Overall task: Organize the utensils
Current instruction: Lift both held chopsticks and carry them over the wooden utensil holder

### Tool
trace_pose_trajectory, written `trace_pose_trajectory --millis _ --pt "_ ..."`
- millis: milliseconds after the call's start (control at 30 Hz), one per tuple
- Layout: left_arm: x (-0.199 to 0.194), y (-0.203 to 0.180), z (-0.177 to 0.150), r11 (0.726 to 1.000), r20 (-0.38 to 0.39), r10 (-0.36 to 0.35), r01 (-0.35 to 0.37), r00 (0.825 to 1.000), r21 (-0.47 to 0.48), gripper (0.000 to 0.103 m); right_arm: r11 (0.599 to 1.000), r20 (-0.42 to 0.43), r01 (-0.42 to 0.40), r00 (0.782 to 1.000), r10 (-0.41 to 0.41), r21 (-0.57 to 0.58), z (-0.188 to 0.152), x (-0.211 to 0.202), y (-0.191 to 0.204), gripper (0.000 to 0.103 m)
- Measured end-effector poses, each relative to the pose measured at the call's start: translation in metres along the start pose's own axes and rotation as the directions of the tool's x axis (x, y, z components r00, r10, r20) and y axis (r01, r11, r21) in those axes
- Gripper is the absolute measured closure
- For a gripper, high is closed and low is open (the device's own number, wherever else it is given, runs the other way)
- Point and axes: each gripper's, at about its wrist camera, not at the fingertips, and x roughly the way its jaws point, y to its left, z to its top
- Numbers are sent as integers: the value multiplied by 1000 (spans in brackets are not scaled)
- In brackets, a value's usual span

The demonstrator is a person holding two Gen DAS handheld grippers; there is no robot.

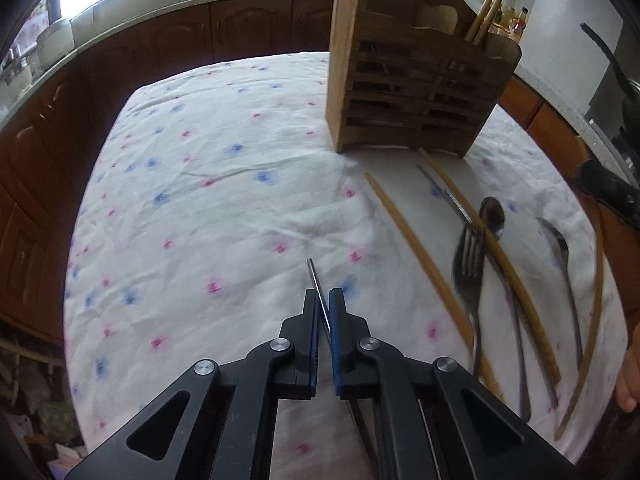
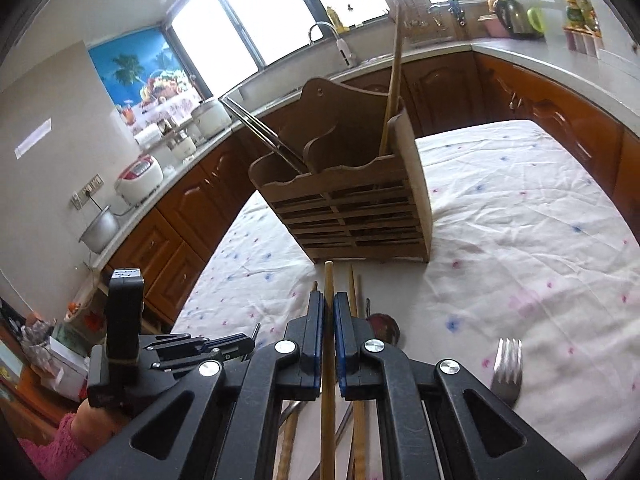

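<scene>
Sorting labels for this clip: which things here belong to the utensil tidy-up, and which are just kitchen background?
Job: wooden holder, metal chopstick in left gripper, wooden chopstick in right gripper, fork, spoons.
Background: rice cooker, kettle, faucet.

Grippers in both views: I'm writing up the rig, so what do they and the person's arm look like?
The left gripper and right gripper are both matte black linkages with silver pivot bolts, triangular cut-outs and blue ribbed pads lining the jaws. The right wrist view shows a fuzzy pink sleeve on the person's arm.
</scene>
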Motion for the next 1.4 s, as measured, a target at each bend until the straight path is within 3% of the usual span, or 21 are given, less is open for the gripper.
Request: trace_pose_trajectory --millis 200,267,333,467,600,767,1100,1400 --pt "4 -2 3 999 -57 28 -29 998 -16 94 1000 16 -16 1000 15 9 -4 -8 0 98" --pt "7 -8 7 999 -75 44 -44 996 3 84 1000 19 -19 1000 19 7 -4 -11 1 98" --pt "10 -16 9 996 -65 85 -82 994 42 84 1000 26 -23 999 23 5 -5 -15 3 98" --pt "13 -23 9 994 -32 90 -87 995 72 98 1000 41 -19 999 19 14 -8 -21 -1 98" --pt "6 -22 2 995 -11 87 -87 996 58 100 1000 55 -15 998 14 21 -8 -29 -2 98" --pt "-40 -15 -10 1000 92 3 -3 996 0 100 1000 81 -16 997 16 6 -6 -42 4 98" --pt "-147 4 -31 989 311 -110 134 944 -56 100 999 163 -6 987 13 -44 6 -73 26 98" --pt "-191 10 -56 983 382 -149 177 912 -41 100 997 216 15 976 2 -77 11 -94 38 98"
